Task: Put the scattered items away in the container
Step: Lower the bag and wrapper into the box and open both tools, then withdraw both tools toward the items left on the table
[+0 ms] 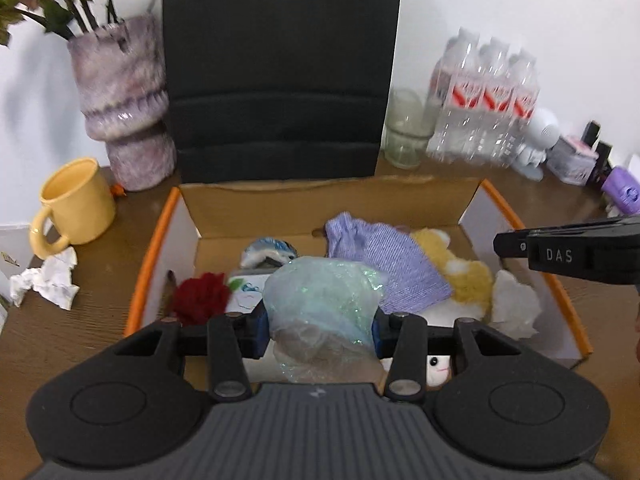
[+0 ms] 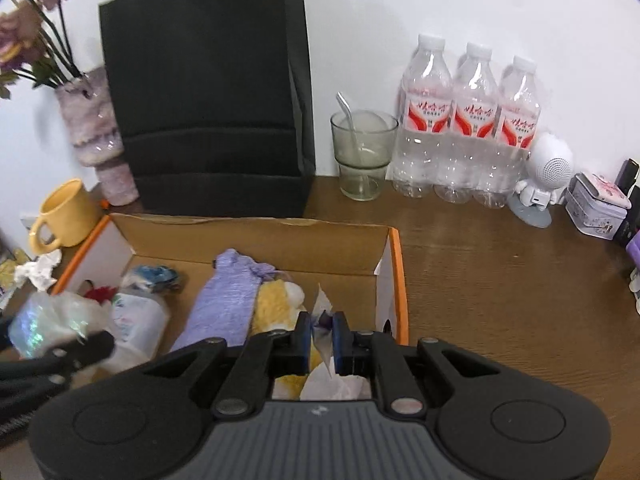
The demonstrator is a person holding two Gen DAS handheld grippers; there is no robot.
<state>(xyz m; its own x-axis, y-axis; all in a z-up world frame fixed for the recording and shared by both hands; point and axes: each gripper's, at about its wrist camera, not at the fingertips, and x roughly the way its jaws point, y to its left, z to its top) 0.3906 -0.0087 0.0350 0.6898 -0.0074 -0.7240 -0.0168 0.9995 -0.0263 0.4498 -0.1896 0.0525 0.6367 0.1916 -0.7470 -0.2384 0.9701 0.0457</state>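
Observation:
An open cardboard box with orange edges holds a purple cloth, a yellow plush toy, a red pompom, a blue-and-white item and white tissue. My left gripper is shut on a crumpled iridescent plastic bag above the box. My right gripper is shut on a crumpled white tissue over the box's right side. It also shows in the left wrist view. One crumpled tissue lies on the table left of the box.
A yellow mug and a purple vase with flowers stand at the left. A black paper bag stands behind the box. A glass with a spoon, three water bottles, a white speaker and a tin stand at the right.

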